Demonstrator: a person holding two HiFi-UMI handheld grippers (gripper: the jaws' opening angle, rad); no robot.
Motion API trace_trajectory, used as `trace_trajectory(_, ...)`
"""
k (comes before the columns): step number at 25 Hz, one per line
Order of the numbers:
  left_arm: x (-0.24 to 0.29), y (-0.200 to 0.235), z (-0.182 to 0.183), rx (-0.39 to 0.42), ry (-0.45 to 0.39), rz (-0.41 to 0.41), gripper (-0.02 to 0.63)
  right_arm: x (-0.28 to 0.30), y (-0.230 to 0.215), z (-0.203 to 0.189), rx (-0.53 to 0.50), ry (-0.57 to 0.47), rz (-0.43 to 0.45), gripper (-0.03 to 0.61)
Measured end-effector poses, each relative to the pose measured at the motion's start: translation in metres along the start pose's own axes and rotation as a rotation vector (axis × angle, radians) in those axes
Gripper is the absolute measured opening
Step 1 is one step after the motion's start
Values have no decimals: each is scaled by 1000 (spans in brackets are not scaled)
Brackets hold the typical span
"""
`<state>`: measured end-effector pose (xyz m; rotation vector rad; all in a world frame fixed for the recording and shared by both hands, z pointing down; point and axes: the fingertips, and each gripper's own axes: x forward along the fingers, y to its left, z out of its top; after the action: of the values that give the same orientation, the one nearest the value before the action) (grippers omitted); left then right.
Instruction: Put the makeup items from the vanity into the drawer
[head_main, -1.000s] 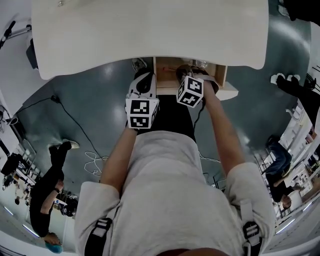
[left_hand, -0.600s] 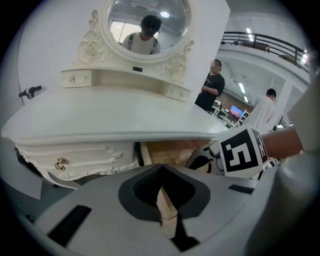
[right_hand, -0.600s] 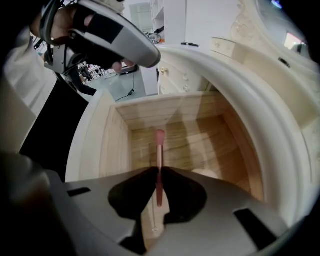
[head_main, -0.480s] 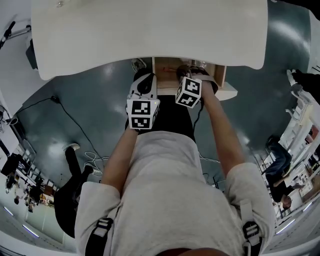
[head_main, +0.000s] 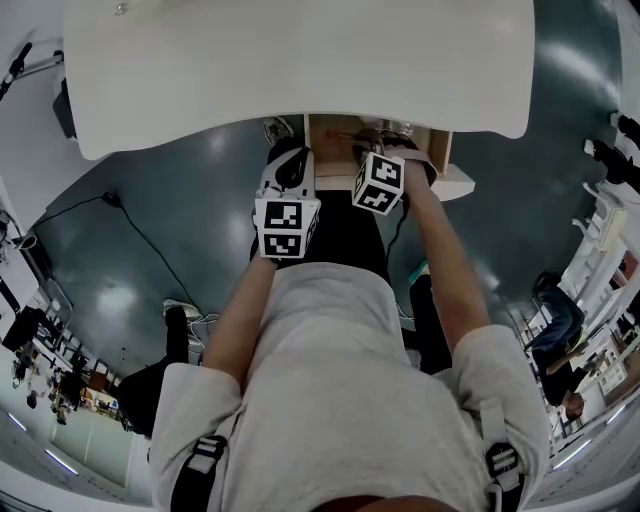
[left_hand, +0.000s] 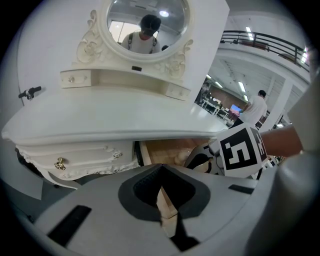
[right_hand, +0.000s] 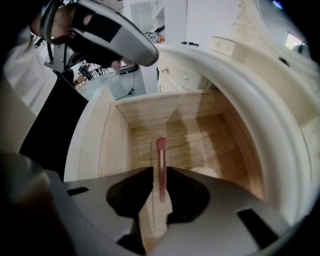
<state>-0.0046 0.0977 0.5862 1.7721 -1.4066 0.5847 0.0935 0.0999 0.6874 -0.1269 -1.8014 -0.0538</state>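
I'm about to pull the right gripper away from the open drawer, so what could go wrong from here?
1. The right gripper has just been opening its jaws, and the slim pink makeup stick between them looks loose. Withdrawing too early could drag it out of the light wooden drawer.
2. The stick may land on the cream round item on the drawer floor.
3. The white vanity top overhangs close by, so a careless lift could knock it.

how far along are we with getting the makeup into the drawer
Nearly done, it seems. Done: the drawer is open, a pale round item lies inside, and the vanity top looks bare. In hand: a pink stick between the tongs of the right gripper, which have just been opening above the drawer. Left: letting it drop.
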Motion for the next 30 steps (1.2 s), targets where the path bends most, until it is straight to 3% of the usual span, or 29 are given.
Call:
trace_trajectory(11,-15,11,19,13,-33,6,6,-26,-2,24,10,-55,-55,46)
trace_trajectory(14,-22,3,42,28,-66,5,6,-54,-7,31,62,-116,-88,15)
trace_trajectory(20,-37,-6,92,67,-156,18,6,-113,-23,56,159,-269,-177,14)
trace_trajectory(23,-45,-17,109,53,-188,5,5,-144,-32,64,258,-358,-231,14)
trace_trajectory(30,-64,-24,136,51,-250,12,6,-220,-59,88,621,-688,-279,14)
